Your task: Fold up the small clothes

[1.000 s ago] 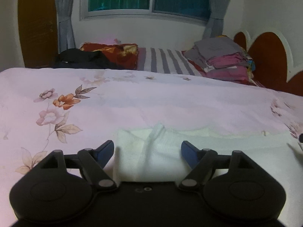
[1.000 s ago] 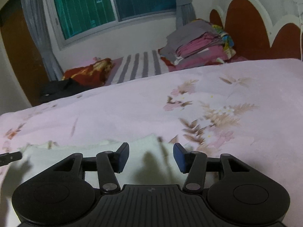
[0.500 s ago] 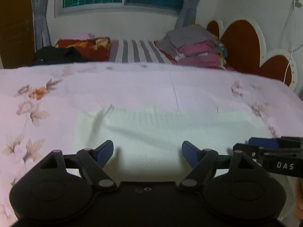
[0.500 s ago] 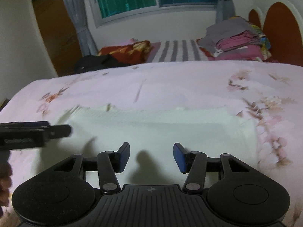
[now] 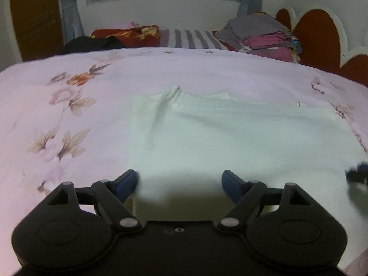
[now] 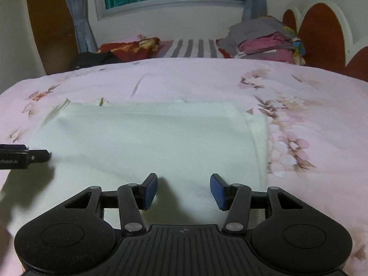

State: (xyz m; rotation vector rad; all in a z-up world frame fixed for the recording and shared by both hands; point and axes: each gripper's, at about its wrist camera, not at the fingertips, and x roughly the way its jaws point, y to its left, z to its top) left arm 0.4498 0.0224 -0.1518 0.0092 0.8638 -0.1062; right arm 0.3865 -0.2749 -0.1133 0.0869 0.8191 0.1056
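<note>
**White knit laid flat, both grippers at its near edge**

White, soft fabric fills the middle of both views: the small garment (image 5: pixel 241 142) lies spread on the pink floral bedspread (image 5: pixel 69 115), far wider than a second ago, when the left wrist camera saw only a narrow bunched strip between its fingers. That spreading suggests the cloth is now laid out ready for a fold, and the fold itself is not yet made.

At the left, the left gripper (image 5: pixel 179 181) hangs over the garment's near left corner, its blue-padded jaws wide apart and gripping nothing; the cloth's left edge runs just beside the left pad. A raised wrinkle (image 5: pixel 163 105) runs up toward the far left corner, which may want smoothing before folding. At the far right edge of this view, only a dark tip of the right gripper (image 5: pixel 358 174) shows.

The right wrist view gives the other side. The left gripper (image 6: pixel 25 158) pokes in from the left border, above the cloth. The right gripper (image 6: pixel 184 188) has its jaws parted, narrower than the left's, over the near edge with nothing pinched. Only here is the garment's right side clear: a doubled layer (image 6: pixel 257 142) along that edge, already turned over. Folded clothes (image 6: pixel 264 41) are stacked by the headboard.
</note>
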